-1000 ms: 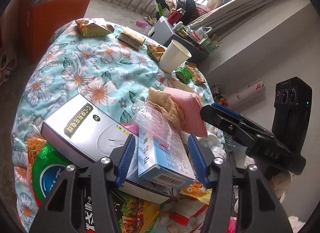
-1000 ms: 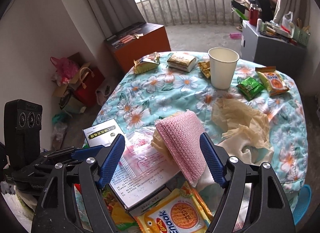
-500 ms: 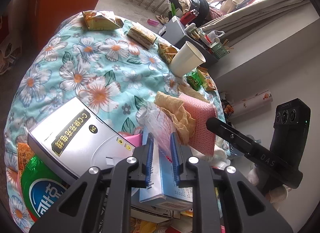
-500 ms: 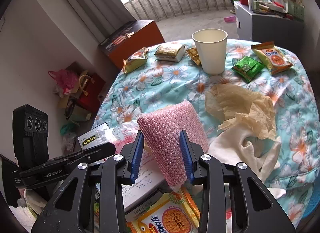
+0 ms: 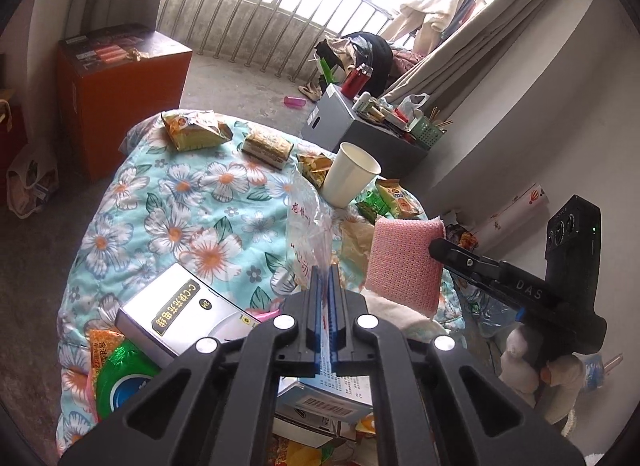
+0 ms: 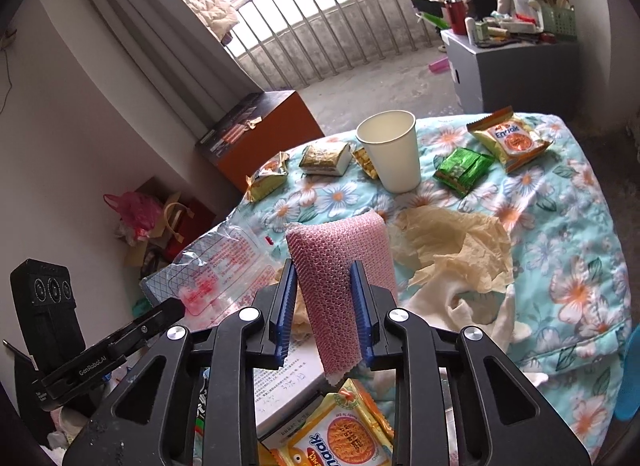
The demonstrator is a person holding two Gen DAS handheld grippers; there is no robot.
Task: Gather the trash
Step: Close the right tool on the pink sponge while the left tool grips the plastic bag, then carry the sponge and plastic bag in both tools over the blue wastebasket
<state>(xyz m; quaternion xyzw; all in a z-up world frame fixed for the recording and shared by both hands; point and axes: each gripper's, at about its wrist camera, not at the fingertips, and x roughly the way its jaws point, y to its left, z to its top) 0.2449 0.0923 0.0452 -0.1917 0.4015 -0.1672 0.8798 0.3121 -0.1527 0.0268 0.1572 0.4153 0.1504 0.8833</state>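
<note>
Your left gripper pinches a clear plastic bag above the floral table. Your right gripper's jaws are closing on a pink sponge, beside crumpled tissue and a paper cup.

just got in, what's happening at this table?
A person with a handheld gripper in each hand is clearing trash off a floral-covered table. The left gripper is shut on a clear printed plastic bag. The right gripper is closing its jaws on a pink mesh sponge and grips it by both sides. A paper cup, snack packets and crumpled tan paper are still on the table.
</note>
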